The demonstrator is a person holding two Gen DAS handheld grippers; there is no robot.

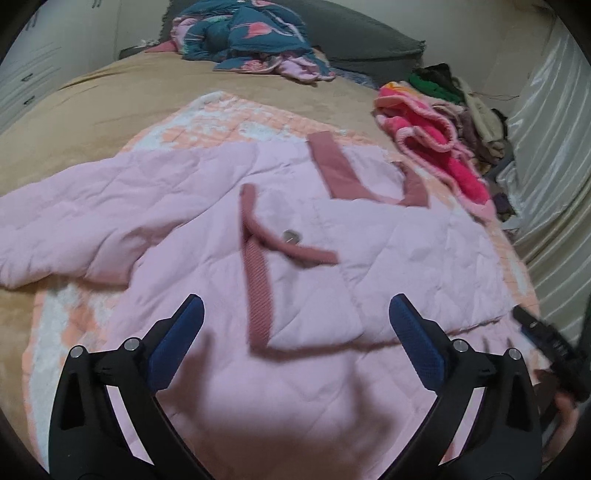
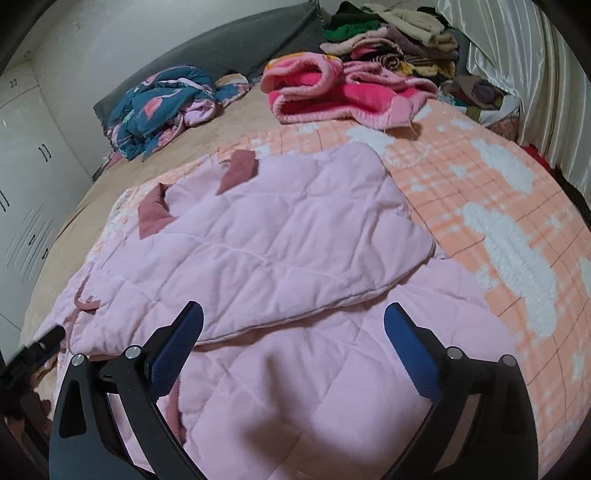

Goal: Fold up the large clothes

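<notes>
A pale pink quilted jacket (image 1: 207,206) with dusty-rose trim lies spread on the bed, one sleeve stretched to the left. Its right sleeve is folded across the body, which shows in the right wrist view as a flat quilted panel (image 2: 280,236). My left gripper (image 1: 297,308) hovers open just above the jacket's lower front, with nothing between its blue pads. My right gripper (image 2: 293,314) also stands open over the hem, below the folded sleeve's edge, holding nothing. The other gripper shows at the right edge of the left wrist view (image 1: 546,336) and at the left edge of the right wrist view (image 2: 37,350).
An orange-and-white checked blanket (image 2: 498,221) lies under the jacket on a tan bedspread (image 1: 110,99). A bright pink fleece garment (image 2: 332,92) and a heap of clothes (image 2: 399,40) lie at the far right, a teal patterned garment (image 1: 243,33) by the grey headboard. A curtain (image 1: 554,147) hangs to the right.
</notes>
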